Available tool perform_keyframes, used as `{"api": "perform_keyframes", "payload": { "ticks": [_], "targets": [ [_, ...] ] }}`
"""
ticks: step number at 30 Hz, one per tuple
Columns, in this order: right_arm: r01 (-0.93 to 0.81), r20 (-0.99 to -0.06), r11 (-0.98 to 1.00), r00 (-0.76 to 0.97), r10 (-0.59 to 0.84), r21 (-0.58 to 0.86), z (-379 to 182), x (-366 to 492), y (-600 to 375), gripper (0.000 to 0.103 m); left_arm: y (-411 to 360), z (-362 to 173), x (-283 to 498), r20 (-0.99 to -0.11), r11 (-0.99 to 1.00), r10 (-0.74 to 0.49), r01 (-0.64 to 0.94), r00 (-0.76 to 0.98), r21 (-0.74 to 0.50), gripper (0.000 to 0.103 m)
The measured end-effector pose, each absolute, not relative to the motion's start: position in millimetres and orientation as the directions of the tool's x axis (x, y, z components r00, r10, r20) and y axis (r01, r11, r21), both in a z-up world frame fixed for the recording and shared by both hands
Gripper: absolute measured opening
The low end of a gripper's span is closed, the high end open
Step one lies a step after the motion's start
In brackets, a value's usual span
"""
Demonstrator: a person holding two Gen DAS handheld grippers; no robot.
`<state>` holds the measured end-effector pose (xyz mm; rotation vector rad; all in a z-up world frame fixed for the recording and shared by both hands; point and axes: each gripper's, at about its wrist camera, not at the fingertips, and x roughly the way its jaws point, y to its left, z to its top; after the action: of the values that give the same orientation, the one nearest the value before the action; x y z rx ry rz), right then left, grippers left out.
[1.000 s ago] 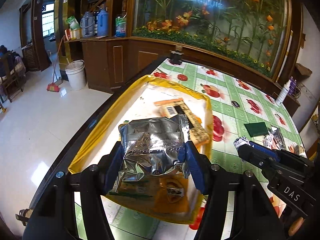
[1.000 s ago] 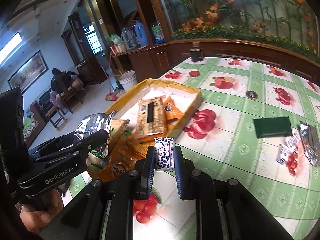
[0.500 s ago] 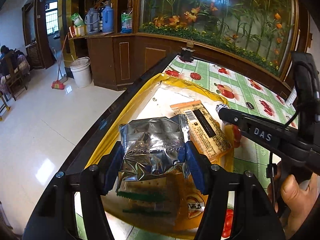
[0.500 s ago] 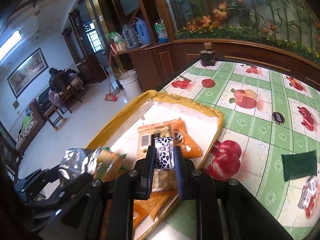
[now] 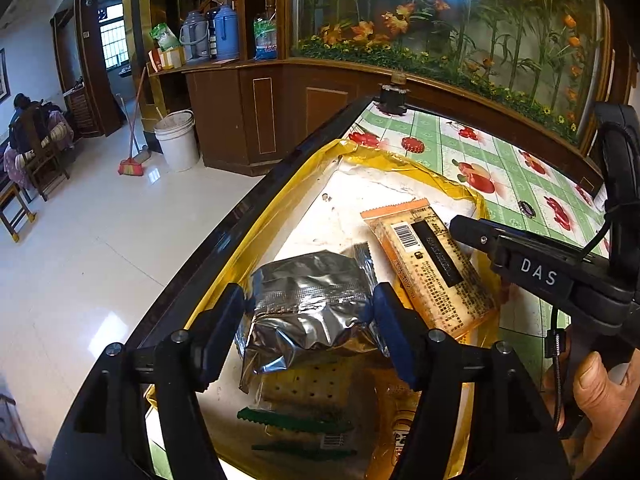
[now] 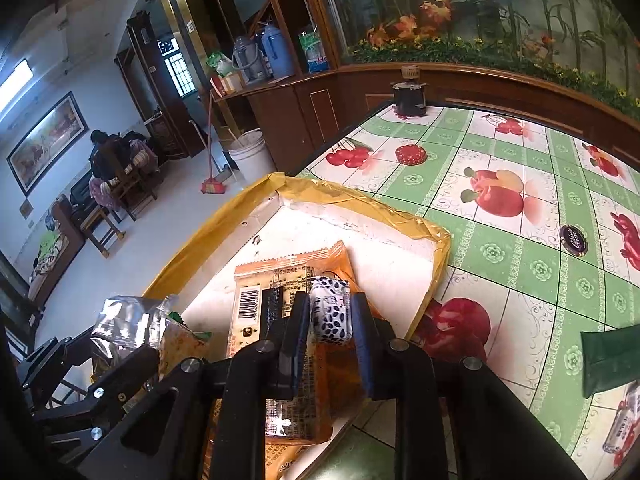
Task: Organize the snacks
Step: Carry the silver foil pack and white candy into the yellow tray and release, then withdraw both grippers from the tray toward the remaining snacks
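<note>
A white box with yellow-taped rim (image 5: 280, 208) (image 6: 224, 216) sits at the table's left edge. My left gripper (image 5: 310, 312) is shut on a silver foil snack pack (image 5: 308, 304), held over the box's near end above a cracker pack (image 5: 308, 388). An orange barcode cracker pack (image 5: 432, 268) (image 6: 272, 308) lies in the box. My right gripper (image 6: 330, 320) is shut on a small blue-and-white patterned snack (image 6: 330, 312), held over the box's middle; it also shows in the left wrist view (image 5: 536, 268).
A dark green packet (image 6: 612, 356) and a red-printed packet (image 6: 624, 432) lie on the green fruit-print tablecloth (image 6: 520, 264) to the right. A black bottle cap (image 6: 573, 240), a red cap (image 6: 411, 155) and a dark jar (image 6: 409, 92) lie farther back.
My right gripper has moved left and forward with its small snack, from the table beside the box to over the box. My left gripper stays over the box's near end.
</note>
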<state>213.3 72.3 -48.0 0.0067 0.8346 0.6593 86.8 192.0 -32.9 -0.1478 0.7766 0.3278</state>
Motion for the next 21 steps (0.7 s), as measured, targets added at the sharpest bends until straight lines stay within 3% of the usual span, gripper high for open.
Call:
{"api": "perform_keyframes", "payload": {
  "ticks": [1, 3, 4, 21],
  "targets": [
    [-0.538, -0.679, 0.802, 0.488, 0.548, 0.26, -47, 212, 70, 0.035, 191, -31, 85, -0.703, 0.938, 0.243, -0.346, 0.668, -0.005, 0.068],
    [-0.534, -0.667, 0.803, 0.499, 0.552, 0.264, -43, 209, 66, 0.055, 189, -29, 83, -0.697, 0.937, 0.259, -0.35, 0.669, 0.011, 0.078],
    [-0.533, -0.659, 0.804, 0.508, 0.555, 0.266, -41, 207, 63, 0.058, 187, -27, 82, -0.692, 0.937, 0.264, -0.349, 0.672, 0.018, 0.079],
    [-0.447, -0.606, 0.842, 0.592, 0.532, 0.302, -22, 143, -38, 0.061, 158, -6, 61, -0.662, 0.945, 0.257, -0.326, 0.704, 0.02, 0.081]
  ]
}}
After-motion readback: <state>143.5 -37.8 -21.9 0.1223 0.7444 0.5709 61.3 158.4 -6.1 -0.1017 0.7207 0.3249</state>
